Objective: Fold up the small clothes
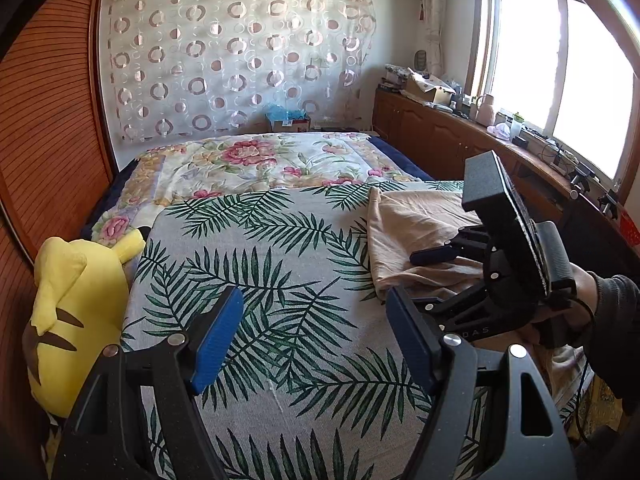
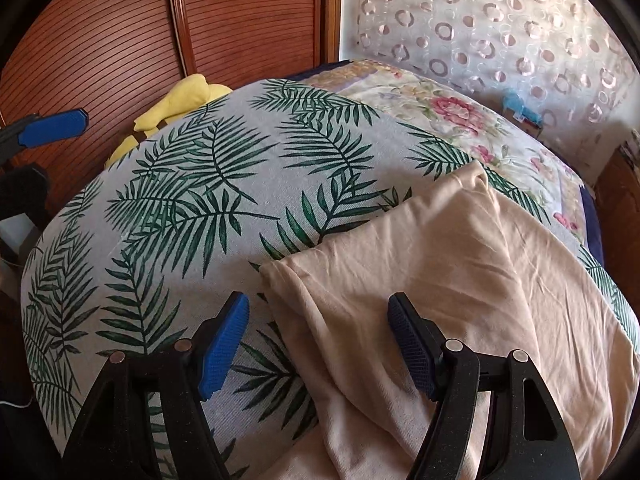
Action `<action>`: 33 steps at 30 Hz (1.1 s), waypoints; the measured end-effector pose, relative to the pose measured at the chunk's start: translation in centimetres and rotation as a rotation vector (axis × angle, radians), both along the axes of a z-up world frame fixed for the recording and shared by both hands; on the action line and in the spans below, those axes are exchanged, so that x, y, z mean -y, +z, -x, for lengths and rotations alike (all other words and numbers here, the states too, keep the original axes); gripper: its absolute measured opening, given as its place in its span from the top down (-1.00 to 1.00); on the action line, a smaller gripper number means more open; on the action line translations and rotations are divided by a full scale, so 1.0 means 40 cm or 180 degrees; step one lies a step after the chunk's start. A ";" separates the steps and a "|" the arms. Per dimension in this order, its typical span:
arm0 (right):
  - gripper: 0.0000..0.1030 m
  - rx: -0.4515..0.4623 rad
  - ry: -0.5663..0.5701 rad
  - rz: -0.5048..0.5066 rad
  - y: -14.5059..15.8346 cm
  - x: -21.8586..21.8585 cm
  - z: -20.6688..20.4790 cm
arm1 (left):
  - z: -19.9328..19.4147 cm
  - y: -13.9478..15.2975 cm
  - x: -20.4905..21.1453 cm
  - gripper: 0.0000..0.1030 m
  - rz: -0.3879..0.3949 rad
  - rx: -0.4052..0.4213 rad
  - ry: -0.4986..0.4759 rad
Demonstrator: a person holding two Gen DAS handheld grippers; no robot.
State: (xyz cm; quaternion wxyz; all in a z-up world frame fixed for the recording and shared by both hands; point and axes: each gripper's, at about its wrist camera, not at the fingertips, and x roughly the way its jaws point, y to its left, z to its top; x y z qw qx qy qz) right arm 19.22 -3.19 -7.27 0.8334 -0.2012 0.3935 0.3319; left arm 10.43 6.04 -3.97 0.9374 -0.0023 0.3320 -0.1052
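Observation:
A beige garment (image 2: 440,260) lies loosely folded and creased on the right side of the palm-leaf cloth (image 2: 200,200) that covers the bed. My right gripper (image 2: 318,340) hovers open just above the garment's near left edge, with the fabric under the gap and its pads not pressing on it. In the left wrist view the same garment (image 1: 416,220) lies at the right, and a hand holds the right gripper (image 1: 412,280) over it. My left gripper (image 1: 316,344) stands open over the bare palm-leaf cloth (image 1: 280,260) with nothing between its fingers.
A yellow plush toy (image 1: 76,312) leans at the bed's left edge against a wooden slatted wardrobe (image 1: 48,140). A floral quilt (image 1: 260,160) covers the far half of the bed. A cluttered wooden cabinet (image 1: 440,128) runs under the window on the right.

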 end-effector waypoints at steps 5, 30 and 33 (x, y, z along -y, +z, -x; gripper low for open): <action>-0.29 0.0104 0.0003 0.0025 -0.005 -0.002 0.005 | 0.000 0.000 0.001 -0.45 -0.0002 -0.0006 -0.0004; 0.89 0.0769 -0.1277 -0.0424 0.240 0.482 -0.039 | -0.001 -0.004 0.108 -0.45 0.0004 -0.0055 -0.0285; 0.90 0.0773 -0.1509 -0.0314 0.223 0.536 -0.067 | -0.003 -0.007 0.121 -0.45 -0.0007 -0.0080 -0.0322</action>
